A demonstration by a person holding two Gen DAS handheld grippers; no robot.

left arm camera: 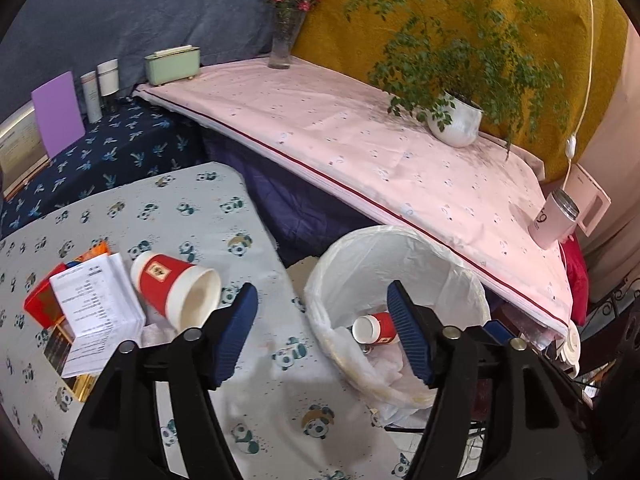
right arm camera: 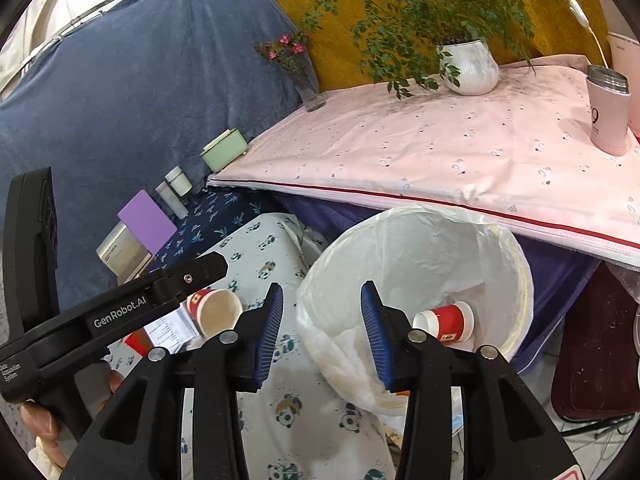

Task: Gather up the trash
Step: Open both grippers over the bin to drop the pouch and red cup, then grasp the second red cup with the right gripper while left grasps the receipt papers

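My left hand-held gripper [left arm camera: 322, 334] and right hand-held gripper [right arm camera: 322, 332] both hang with jaws apart and empty over the lined trash bin [left arm camera: 400, 240], where one red cup [left arm camera: 376, 328] already lies. At 10 o'clock a second red cup [left arm camera: 176, 290] lies tipped on the panda-print tabletop [left arm camera: 208, 208], beside leaflets [left arm camera: 96, 312] that crowd its left. Beyond, at 1 o'clock, stands a potted plant [left arm camera: 456, 120].

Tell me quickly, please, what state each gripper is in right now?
Left gripper: open, nothing between its pads.
Right gripper: open, holding nothing, above the bin's edge.
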